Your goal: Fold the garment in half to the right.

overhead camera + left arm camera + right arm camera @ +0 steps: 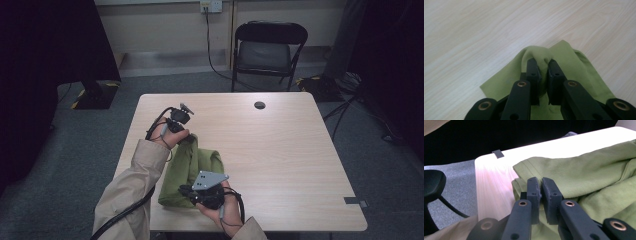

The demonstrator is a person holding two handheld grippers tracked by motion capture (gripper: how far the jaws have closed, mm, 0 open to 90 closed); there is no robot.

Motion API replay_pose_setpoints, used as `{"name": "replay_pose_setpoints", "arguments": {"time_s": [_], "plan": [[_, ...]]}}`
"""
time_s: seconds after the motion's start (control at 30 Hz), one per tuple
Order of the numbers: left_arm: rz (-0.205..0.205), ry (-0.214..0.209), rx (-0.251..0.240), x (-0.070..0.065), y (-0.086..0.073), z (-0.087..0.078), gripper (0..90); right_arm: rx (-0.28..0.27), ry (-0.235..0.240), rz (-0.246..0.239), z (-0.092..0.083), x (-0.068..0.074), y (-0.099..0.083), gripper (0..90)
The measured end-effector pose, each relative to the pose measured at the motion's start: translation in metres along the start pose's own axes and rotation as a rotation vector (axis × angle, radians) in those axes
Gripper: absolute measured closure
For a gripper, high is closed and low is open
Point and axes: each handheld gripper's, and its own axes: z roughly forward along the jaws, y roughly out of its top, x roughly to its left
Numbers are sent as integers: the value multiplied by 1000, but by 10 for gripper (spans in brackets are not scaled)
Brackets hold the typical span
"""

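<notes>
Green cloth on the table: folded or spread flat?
Folded. The green cloth lies bunched in a narrow doubled strip, layers stacked at its hem, each end pinched by a gripper.

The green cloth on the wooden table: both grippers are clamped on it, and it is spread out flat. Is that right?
Not quite. Both the left gripper and right gripper are clamped on the green cloth, but the high view shows it folded and bunched on the table, not spread flat.

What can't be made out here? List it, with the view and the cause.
- Green cloth, high view: its near edge is hidden under the right gripper and hand.
- Green cloth, left gripper view: cut off by the bottom edge, behind the left gripper.
- Garment type: bunched folds hide its shape.
</notes>
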Motion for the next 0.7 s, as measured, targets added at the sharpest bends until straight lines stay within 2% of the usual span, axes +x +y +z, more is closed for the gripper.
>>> {"name": "replay_pose_setpoints", "arguments": {"time_s": [0.4, 0.7], "plan": [[20, -14, 23, -15, 11, 23, 809, 22, -25, 53, -12, -13, -24, 834], [24, -22, 40, -28, 17, 40, 807, 31, -37, 63, -17, -17, -33, 831]]}}
